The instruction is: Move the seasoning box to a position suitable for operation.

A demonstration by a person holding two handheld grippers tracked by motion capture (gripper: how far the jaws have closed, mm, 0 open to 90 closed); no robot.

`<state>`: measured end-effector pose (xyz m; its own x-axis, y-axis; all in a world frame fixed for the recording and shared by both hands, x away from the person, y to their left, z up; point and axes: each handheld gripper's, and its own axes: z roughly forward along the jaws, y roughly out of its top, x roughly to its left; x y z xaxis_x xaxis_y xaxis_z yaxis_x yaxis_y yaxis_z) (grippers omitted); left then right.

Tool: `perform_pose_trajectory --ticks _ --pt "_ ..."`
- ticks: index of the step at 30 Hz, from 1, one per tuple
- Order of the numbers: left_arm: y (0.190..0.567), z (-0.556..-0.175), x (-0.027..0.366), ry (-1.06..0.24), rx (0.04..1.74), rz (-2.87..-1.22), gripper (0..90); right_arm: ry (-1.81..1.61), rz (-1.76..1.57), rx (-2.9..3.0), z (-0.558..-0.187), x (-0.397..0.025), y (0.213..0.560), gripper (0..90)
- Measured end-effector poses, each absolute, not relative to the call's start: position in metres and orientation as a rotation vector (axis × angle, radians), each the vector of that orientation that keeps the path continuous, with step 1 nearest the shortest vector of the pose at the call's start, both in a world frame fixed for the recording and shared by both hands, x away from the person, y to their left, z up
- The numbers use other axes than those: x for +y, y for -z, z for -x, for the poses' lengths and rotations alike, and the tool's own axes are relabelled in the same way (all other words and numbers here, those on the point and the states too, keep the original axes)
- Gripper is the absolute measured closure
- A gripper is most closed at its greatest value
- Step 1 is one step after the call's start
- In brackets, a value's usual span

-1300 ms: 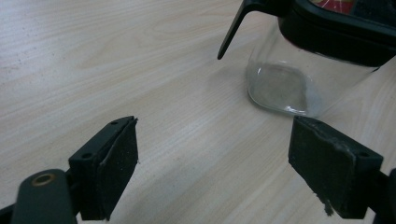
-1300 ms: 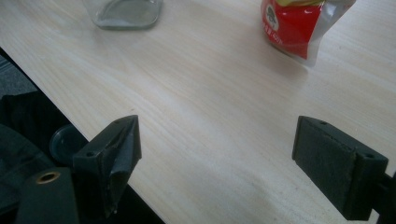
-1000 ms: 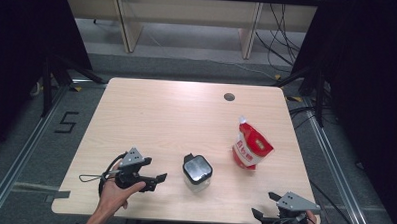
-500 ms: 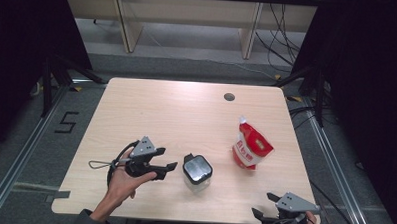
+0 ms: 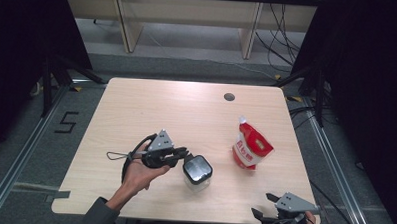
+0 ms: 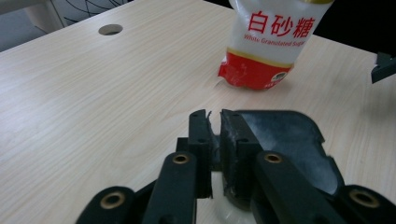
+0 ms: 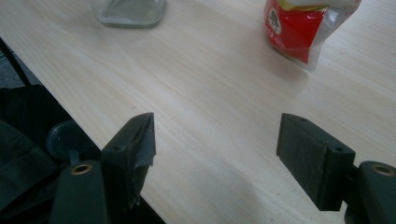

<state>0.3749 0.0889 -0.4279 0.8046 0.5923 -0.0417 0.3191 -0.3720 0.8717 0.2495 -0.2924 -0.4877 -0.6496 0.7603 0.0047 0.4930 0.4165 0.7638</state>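
Note:
A clear jar with a black square lid (image 5: pixel 197 170) stands on the light wood table (image 5: pixel 151 110), near the front. My left gripper (image 5: pixel 184 153) lies level just left of it, held by a hand, with its tips at the lid's edge. In the left gripper view the jaws (image 6: pixel 213 120) are almost together, and the black lid (image 6: pixel 285 137) sits right against the right jaw. A red and white sugar pouch (image 5: pixel 251 146) stands to the right; the pouch (image 6: pixel 271 42) also rises beyond the lid. My right gripper (image 5: pixel 267 204) hovers open at the table's front right edge (image 7: pixel 219 135).
A round cable hole (image 5: pixel 229 97) is in the table's far side. The jar's glass base (image 7: pixel 131 11) and the pouch (image 7: pixel 299 28) lie ahead of the right gripper. Shelving and cables stand beyond the table, with dark curtains on both sides.
My left gripper moved right and slightly forward across the table until its tips reached the jar's lid. The right gripper, jar and pouch stayed where they were.

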Motion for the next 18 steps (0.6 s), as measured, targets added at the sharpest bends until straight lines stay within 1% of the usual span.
perform_pose_trajectory --ticks 2,7,18 --pt "0.427 -0.379 0.083 -0.342 0.675 -1.997 86.2 -1.09 -1.081 2.334 -0.249 -0.292 0.488 29.2" --pt "0.432 -0.394 0.074 -0.314 0.69 -2.008 88.7 -1.08 -1.056 2.342 -0.25 -0.294 0.488 29.7" --pt "0.442 -0.403 0.07 -0.297 0.706 -2.076 88.9 -1.093 -1.07 2.343 -0.251 -0.293 0.489 29.7"
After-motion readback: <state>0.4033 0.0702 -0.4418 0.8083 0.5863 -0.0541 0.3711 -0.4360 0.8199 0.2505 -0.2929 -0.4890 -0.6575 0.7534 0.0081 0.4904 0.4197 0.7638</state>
